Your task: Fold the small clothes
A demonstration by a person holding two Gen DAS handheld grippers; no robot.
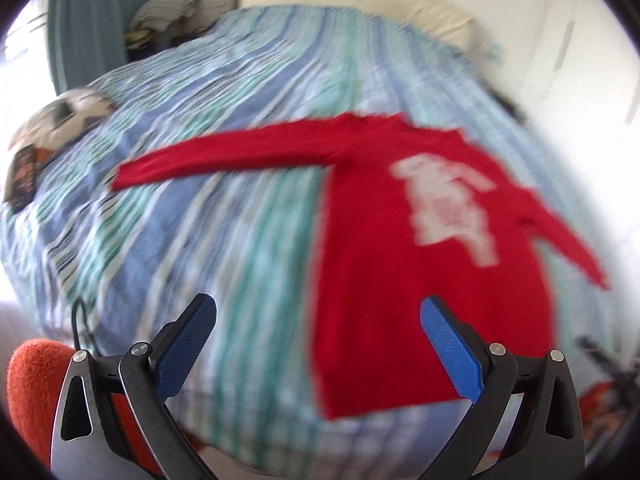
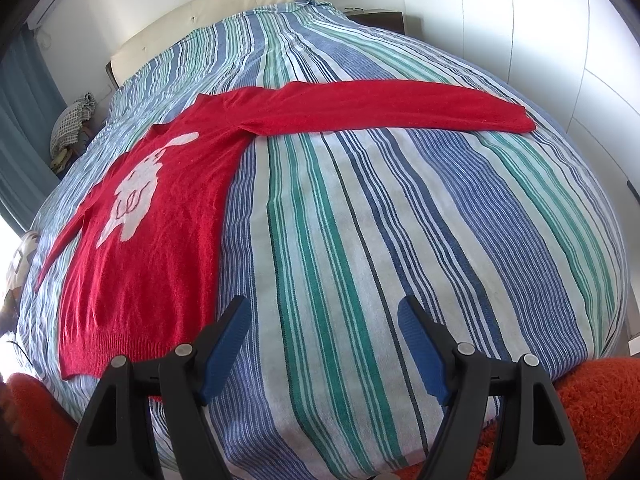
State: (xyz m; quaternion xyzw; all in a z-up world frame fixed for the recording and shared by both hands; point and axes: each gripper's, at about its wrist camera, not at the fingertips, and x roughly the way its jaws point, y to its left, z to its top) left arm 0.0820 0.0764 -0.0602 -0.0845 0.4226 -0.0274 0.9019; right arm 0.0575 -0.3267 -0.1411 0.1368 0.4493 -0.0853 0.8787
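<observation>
Blue-padded jaws fill the bottom of both views, and both pairs stand spread with nothing between them: the left gripper (image 1: 318,320) hangs released over the lower edge of the red sweater (image 2: 148,240), while the right gripper (image 2: 324,324) hovers empty over bare striped bedspread (image 2: 360,220) just beside the garment's hem. Our sweater lies flat, face up, white animal motif (image 2: 134,196) showing, near the foot of the bed, one long sleeve (image 2: 380,108) stretched straight out across the stripes and the other sleeve (image 1: 224,156) reaching the opposite way. Nothing folded yet, so the job looks to be at its very start, and the first fold is probably a sleeve brought in over the body. For that, go for the cuff end, pinch only the knit and not the bedspread under it, lift just enough to clear, and lay it across the chest without dragging the body askew. Left wrist view is smeared with motion blur, so the hem's exact line under that gripper is hard to call. Soft knit will stretch, so a light, low carry suits it. Orange shaggy rug (image 2: 600,400) sits below the bed edge; keep the hem from sliding off towards it.
</observation>
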